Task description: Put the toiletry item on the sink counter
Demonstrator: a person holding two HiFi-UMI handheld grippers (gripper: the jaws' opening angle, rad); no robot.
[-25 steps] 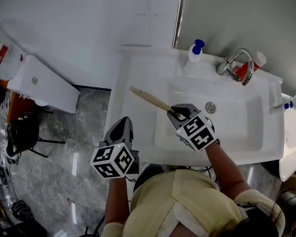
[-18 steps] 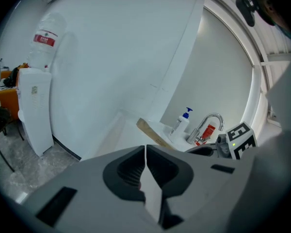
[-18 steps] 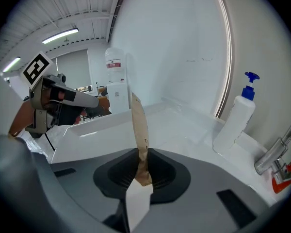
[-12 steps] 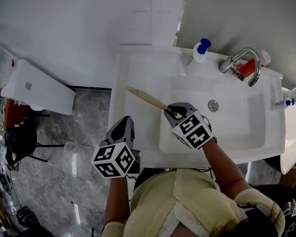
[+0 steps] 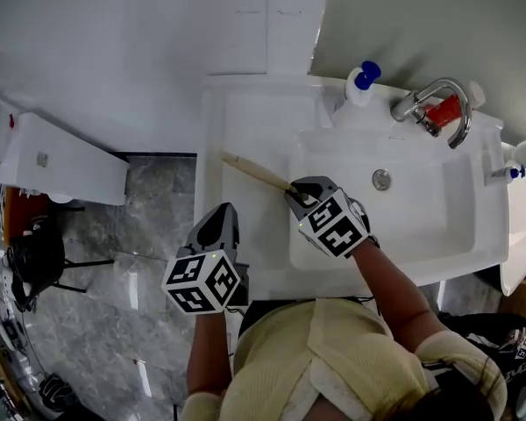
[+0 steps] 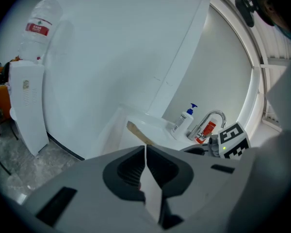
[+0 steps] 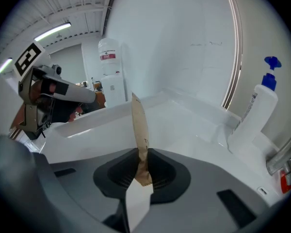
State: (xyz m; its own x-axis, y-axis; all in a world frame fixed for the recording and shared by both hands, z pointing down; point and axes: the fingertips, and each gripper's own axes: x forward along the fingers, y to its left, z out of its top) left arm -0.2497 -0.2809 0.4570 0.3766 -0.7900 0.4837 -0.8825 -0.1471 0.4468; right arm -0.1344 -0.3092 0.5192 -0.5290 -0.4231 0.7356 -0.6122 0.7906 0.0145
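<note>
Since a second ago: right gripper (image 5: 300, 196) has carried the toiletry item (image 5: 254, 172) leftward, off the basin (image 5: 421, 226) and to its left rim. Left gripper (image 5: 219, 222) has barely shifted.

Nearest: left gripper low by the front edge of the table (image 5: 245, 121). In its own view the fingers (image 6: 133, 166) are pressed together with nothing between them. Idle.

Next out: right gripper, fingers (image 7: 162, 171) clamped on the near end of the item (image 7: 138, 125), a long flat thing in tan paper wrap. It runs straight out ahead of those fingers and away to their left.

Beyond the fingers: the item's free length hangs over the flat white stretch of table left of the basin. Far tip looks low; whether it touches, cannot tell.

Farthest, ahead and right of the right fingers: pump bottle (image 5: 358, 90), tap (image 5: 438, 103), red tube (image 5: 444, 110) at the back edge.

Progress, my reading: pickup and carry done, item over the right spot. Left to do: lower it flat, spread the fingers, draw back.
</note>
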